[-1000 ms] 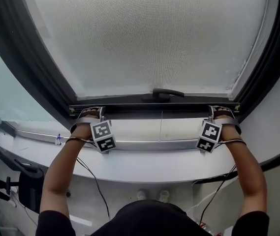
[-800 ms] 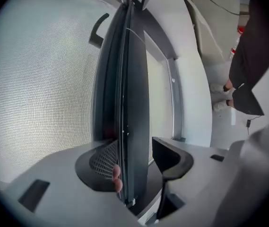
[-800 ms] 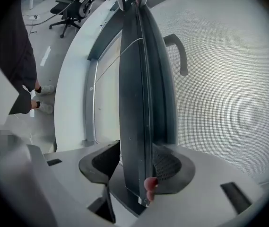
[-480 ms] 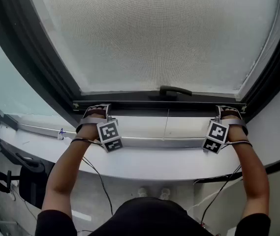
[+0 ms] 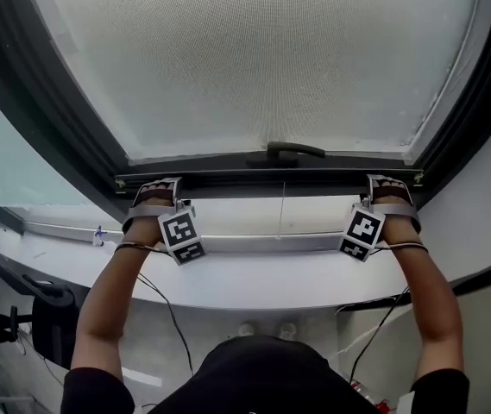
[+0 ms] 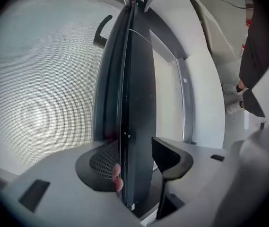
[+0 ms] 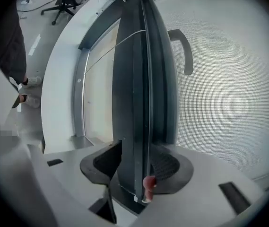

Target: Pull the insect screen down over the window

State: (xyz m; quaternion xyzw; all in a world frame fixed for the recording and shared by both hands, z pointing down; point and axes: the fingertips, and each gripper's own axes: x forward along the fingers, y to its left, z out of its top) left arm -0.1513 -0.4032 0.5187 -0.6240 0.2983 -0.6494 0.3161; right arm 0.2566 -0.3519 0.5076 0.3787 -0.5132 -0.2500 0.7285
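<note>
Black handle [image 5: 284, 153] above the screen bar [image 5: 267, 182], white sill [image 5: 271, 285] close below.

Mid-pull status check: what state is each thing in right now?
Insect screen: pulled most of the way down.
Bottom bar: gripped at both ends.
Left tongs: shut on the bottom bar.
Right tongs: just closed further, shut on the bottom bar.
Handle: lying level.

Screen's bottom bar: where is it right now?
In the head view the dark bottom bar runs side to side across the middle, just below the black handle and above the white sill.
</note>
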